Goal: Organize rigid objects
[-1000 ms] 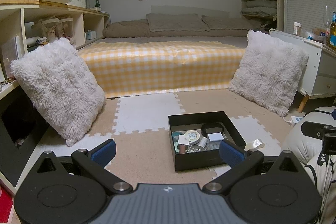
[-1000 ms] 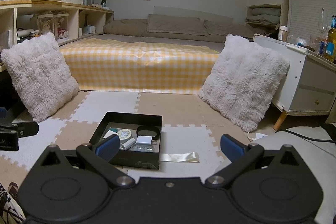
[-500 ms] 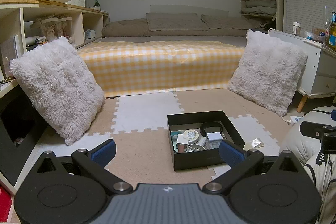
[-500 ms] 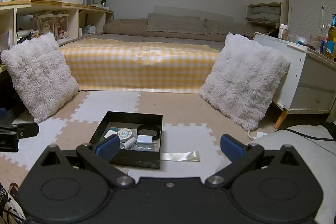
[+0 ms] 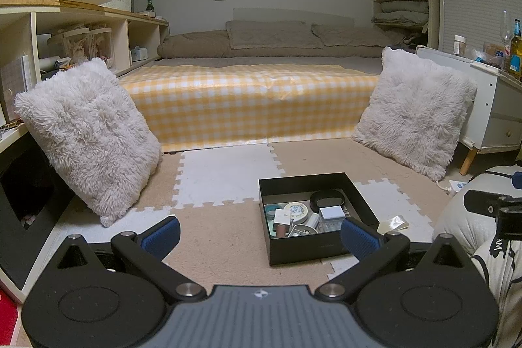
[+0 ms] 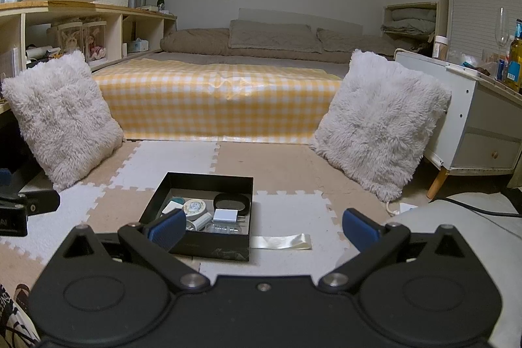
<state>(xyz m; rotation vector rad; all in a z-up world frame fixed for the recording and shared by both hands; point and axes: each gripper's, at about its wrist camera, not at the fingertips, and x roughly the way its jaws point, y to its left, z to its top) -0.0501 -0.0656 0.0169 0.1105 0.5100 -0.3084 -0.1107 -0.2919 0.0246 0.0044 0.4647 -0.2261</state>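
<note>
Black box (image 5: 321, 245) of small items ahead, apparently beyond both spread, empty fingers (image 5: 161, 235).

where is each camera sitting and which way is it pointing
Left wrist: low over the foam floor mat, facing the yellow checked bed; its own open left gripper shows, the open black cardboard box ahead-right.
Right wrist: same height, further right, same heading; its open right gripper shows, the box ahead-left.
Shared: box, bed, two fluffy white cushions; each view catches the other gripper's edge.
</note>
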